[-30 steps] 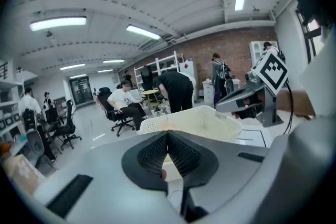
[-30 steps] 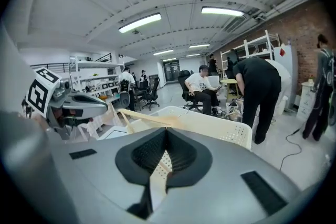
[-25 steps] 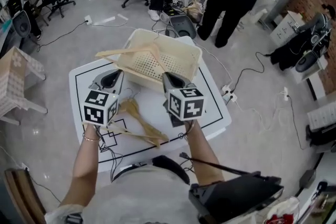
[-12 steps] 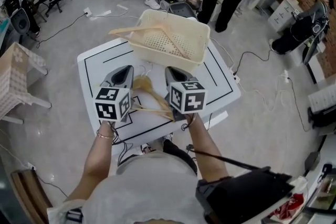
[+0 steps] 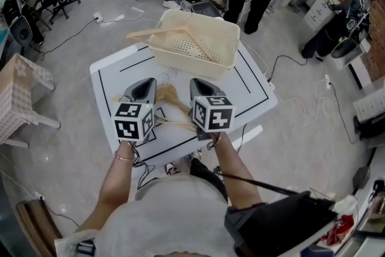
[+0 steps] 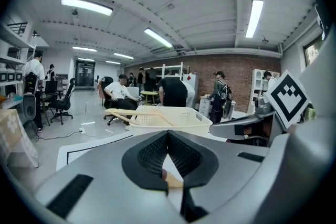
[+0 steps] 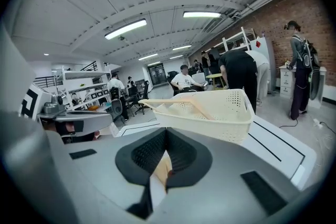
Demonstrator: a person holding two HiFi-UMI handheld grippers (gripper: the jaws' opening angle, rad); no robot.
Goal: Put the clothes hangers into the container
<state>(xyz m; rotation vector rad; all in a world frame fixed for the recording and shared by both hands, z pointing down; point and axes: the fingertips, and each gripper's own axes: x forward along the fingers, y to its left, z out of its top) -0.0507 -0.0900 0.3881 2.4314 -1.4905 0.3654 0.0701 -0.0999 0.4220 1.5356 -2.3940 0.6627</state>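
wooden hanger point(image 5: 167, 95) on the table point(image 5: 180, 140) between left tool point(image 5: 146, 83) and right tool point(image 5: 200, 83), both pressed together

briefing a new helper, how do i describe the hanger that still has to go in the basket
At the white table, in front of the cream basket, a pale wooden hanger is held by the left gripper and right gripper, their jaws shut on it. The other hanger rests across the basket's rim instead.
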